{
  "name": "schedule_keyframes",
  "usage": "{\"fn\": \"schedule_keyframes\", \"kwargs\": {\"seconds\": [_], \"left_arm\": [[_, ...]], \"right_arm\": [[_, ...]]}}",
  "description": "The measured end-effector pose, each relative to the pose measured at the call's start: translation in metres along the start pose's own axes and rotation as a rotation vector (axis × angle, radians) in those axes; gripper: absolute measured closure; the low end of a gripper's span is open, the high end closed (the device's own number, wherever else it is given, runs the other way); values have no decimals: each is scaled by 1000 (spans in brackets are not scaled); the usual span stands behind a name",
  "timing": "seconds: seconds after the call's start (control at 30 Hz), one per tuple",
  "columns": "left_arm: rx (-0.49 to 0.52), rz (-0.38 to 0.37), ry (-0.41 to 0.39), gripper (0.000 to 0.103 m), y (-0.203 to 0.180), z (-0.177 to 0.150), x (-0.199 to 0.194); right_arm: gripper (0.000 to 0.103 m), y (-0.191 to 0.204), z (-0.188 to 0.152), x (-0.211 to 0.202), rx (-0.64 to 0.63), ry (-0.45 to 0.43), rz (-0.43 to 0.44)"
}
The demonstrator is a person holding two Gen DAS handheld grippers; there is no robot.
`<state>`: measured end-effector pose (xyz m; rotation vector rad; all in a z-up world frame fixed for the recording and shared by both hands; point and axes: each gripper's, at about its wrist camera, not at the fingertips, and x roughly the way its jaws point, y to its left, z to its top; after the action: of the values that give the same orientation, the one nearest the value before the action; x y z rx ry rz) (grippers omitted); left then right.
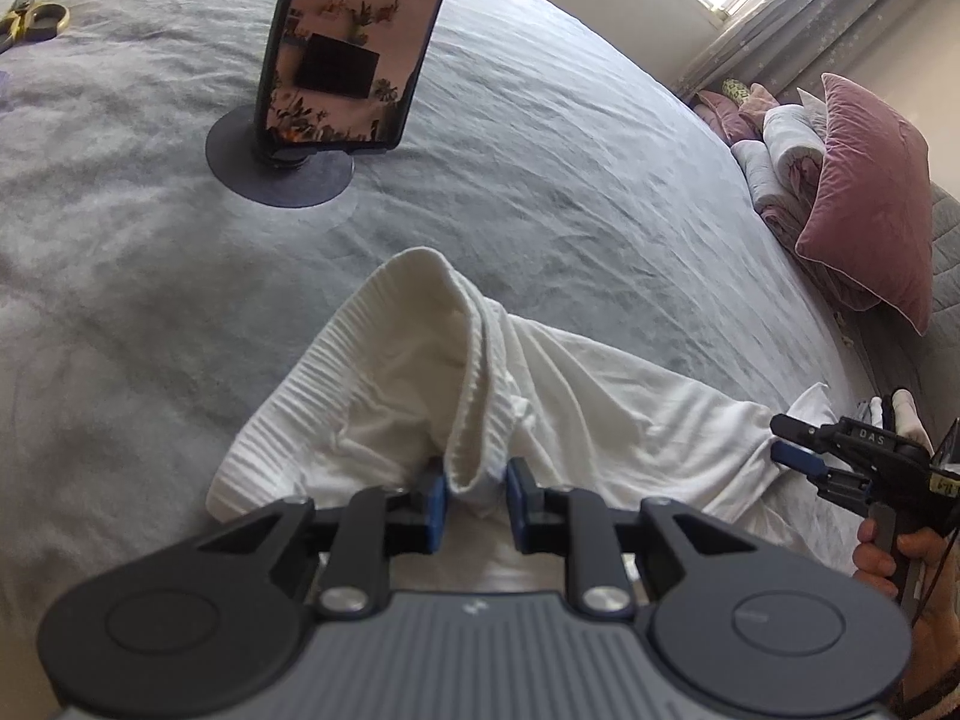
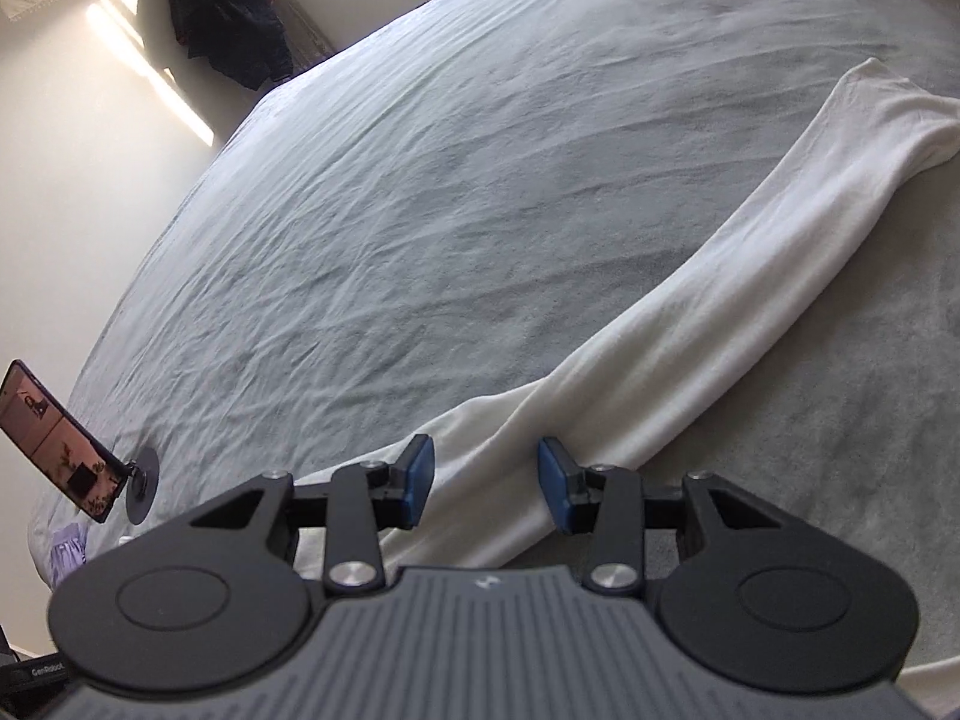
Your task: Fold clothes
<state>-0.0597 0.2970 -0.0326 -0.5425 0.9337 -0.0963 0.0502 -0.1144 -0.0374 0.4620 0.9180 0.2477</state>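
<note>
1. Left wrist view: the left gripper [image 1: 476, 495] sits bottom centre, its blue pads pinching a bunched fold of the ribbed waistband of the white pants [image 1: 420, 396]. The pants spread across the lower middle of the frame on the grey bedspread [image 1: 540, 180].
2. Same view, right edge: the right gripper [image 1: 792, 441], held by a hand [image 1: 894, 546], hovers just beside the pants with its jaws apart.
3. Upper left there's a phone on a round stand [image 1: 354, 42], and scissors [image 1: 30, 21] at the far left edge. A pink pillow [image 1: 864, 204] leans on folded bedding at the right.
4. Right wrist view: the right gripper [image 2: 486, 483] is at bottom centre, jaws spread with nothing between the pads. One long pant leg [image 2: 750, 252] stretches from under it to the upper right.
5. The phone stand [image 2: 66, 441] shows at lower left, and a dark coat [image 2: 228, 6] hangs at upper left.
</note>
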Motion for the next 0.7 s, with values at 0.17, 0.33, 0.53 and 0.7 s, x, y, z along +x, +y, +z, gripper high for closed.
{"fn": "schedule_keyframes", "kwargs": {"seconds": [0.17,0.33,0.53,0.7], "left_arm": [[-18,4,-1,96,3,2,-2],[-52,-26,-8,97,6,4,-7],[-55,-20,-28,97,4,3,-14],[-53,0,-35,98,5,2,-19]], "right_arm": [[97,1,-5,-4,-41,-22,-31],[99,-3,-6,-18,-32,-32,-2],[99,-8,-9,-30,-19,-36,-12],[100,-12,-14,-38,-14,-8,-71]]}}
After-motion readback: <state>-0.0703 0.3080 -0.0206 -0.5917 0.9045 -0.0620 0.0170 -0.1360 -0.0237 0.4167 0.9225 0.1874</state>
